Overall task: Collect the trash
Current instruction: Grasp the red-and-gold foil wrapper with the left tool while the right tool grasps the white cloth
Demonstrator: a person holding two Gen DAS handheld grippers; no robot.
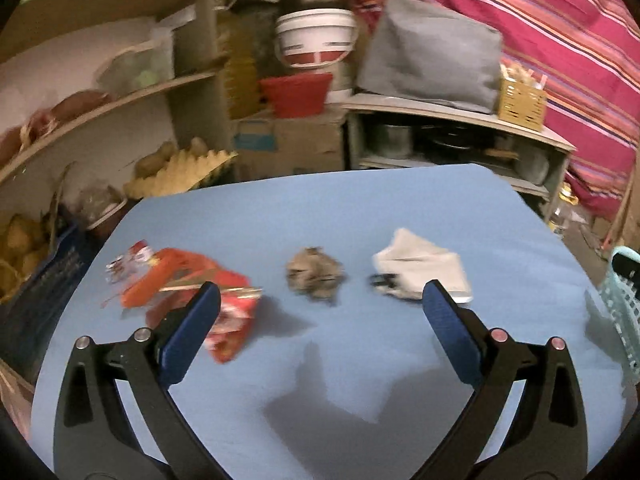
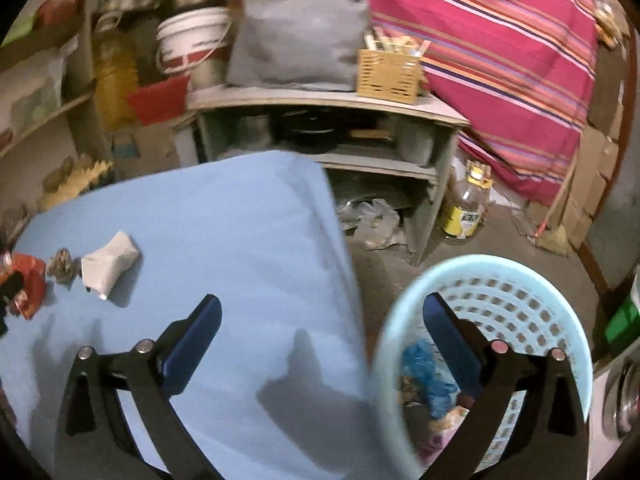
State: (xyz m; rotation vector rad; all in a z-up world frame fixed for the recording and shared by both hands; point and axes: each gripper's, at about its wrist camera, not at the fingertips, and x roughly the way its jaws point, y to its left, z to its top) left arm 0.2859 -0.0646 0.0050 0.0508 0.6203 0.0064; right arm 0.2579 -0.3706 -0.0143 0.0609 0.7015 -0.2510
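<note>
Gaping right claw (image 2: 322, 316) over basket (image 2: 472, 276)

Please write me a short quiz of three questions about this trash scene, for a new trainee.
1. True or false: the left hand-held gripper holds the grey wad.
2. How many trash pieces lie on the blue table?
3. Where is the basket? A) on the table B) on the floor beside the table C) on the shelf

Key:
1. False; its jaws are open and empty.
2. Three: red wrapper, grey wad, white packet.
3. B
</note>
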